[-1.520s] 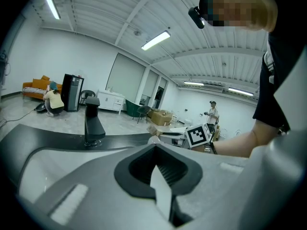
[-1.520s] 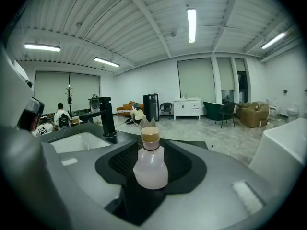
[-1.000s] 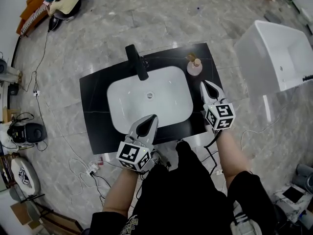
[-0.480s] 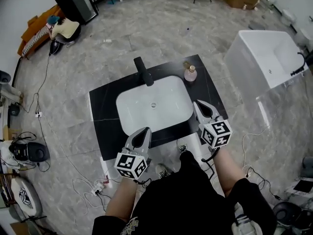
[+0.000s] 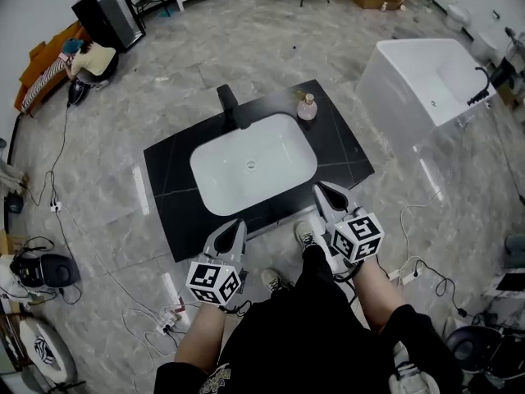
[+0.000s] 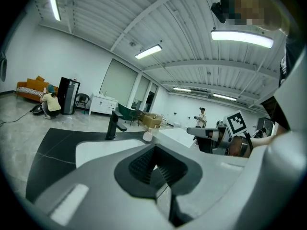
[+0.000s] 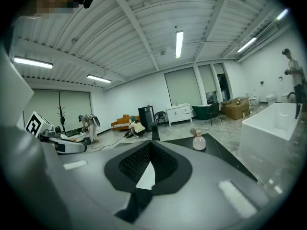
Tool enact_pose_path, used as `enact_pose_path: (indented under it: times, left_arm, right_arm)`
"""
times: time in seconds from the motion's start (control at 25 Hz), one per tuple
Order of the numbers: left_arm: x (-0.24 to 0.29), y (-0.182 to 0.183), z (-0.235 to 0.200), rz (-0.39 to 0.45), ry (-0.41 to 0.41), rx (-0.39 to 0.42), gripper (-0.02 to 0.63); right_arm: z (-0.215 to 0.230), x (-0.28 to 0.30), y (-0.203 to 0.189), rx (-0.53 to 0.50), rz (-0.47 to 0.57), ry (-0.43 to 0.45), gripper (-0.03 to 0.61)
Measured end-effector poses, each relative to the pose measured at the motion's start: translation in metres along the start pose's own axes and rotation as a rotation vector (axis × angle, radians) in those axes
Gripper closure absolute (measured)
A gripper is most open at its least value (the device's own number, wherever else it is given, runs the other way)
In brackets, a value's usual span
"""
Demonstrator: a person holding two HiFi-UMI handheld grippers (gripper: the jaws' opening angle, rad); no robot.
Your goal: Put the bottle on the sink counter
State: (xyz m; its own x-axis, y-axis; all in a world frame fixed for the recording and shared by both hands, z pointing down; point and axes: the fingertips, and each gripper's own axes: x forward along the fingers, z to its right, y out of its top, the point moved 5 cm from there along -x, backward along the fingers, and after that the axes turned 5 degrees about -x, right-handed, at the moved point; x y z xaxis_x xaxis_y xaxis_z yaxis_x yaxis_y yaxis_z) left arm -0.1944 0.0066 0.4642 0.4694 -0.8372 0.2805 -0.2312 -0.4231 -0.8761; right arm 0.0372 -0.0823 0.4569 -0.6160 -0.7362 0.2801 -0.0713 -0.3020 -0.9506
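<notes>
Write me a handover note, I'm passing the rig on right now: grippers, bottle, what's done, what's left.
Left gripper: shut, empty, by the near edge of the counter.
Right gripper: shut, empty, also at the near edge.
Bottle: upright on the counter's far right corner, right of the faucet, beside the basin, clear of both grippers.
Done: bottle is on the counter and released.
Left: nothing, as far as I can tell; just keep the grippers away from the bottle.
</notes>
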Motion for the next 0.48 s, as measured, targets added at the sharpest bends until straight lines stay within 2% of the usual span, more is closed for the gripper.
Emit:
enact_pose_path:
  times: [0.28, 0.48]
  left_arm:
    - [-0.024, -0.005, 0.009, -0.012, -0.024, 0.008, 0.614]
    - [-0.029, -0.002, 0.022, 0.002, -0.02, 0.019, 0.614]
  right_arm:
    - [-0.031, -0.031, -0.004, -0.014, -0.021, 0.01, 0.551]
    - [-0.033, -0.038, 0.004, -0.064, -0.032, 0.046, 0.551]
